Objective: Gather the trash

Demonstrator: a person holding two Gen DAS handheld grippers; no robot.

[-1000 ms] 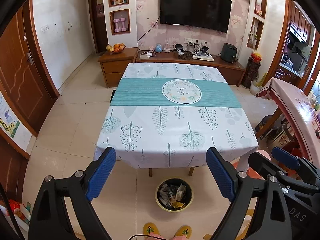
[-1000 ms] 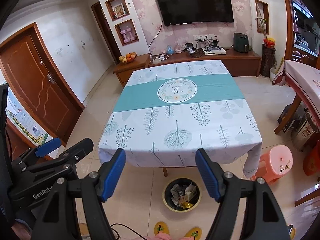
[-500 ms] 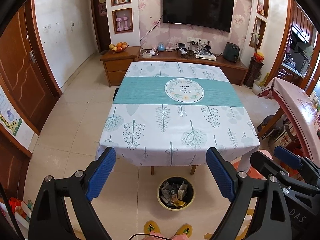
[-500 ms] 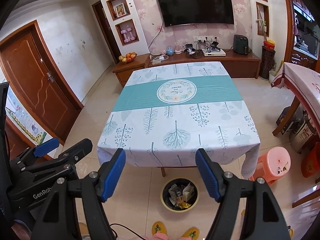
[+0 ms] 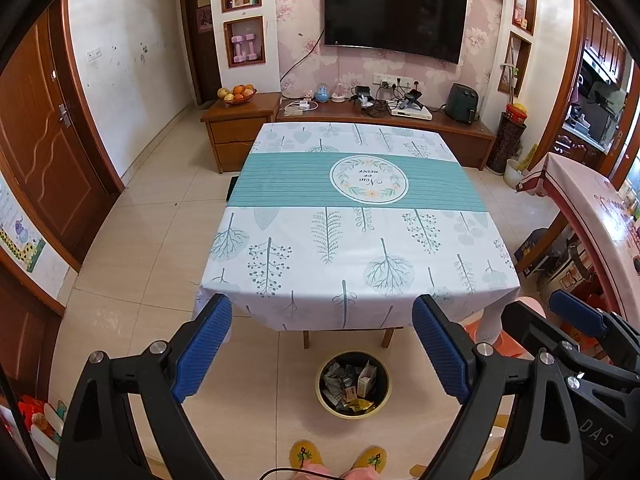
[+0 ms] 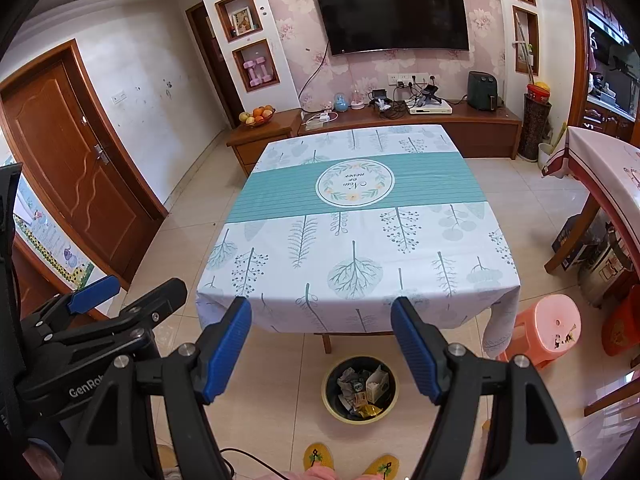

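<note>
Left gripper (image 5: 322, 346) up in the air, blue fingers (image 5: 202, 350) far apart, nothing between them. Right gripper (image 6: 321, 348) up in the air too, fingers wide apart, nothing held. Both high above the floor, pointed down and forward at the table (image 5: 356, 236) with its leafy white and teal cloth.

Trash bin (image 5: 353, 385) on the tile floor, just in front of the near table edge and partly under it (round, dark inside, yellow rim). Full of crumpled wrappers and a small white carton (image 5: 367, 376). Same bin (image 6: 361, 389) in the right view, a bit right of the middle between the fingers. Two yellow slippers (image 5: 306, 455) at the very bottom, close to the bin.

Only in the left view: the right gripper's black body and blue pad (image 5: 576, 316) at the right edge, hiding most of a pink stool (image 5: 528, 304). Only in the right view: the left gripper's black body (image 6: 100, 320) at the left edge, with "GenRo" printed on it, and the whole pink stool (image 6: 546, 324) standing beside the table's right corner, with an orange one (image 6: 622, 330) next to it.

Farther back in both: a fruit bowl (image 5: 237, 94) on the low wood cabinet, and a big dark TV (image 5: 394, 16) on the flowered wall.
</note>
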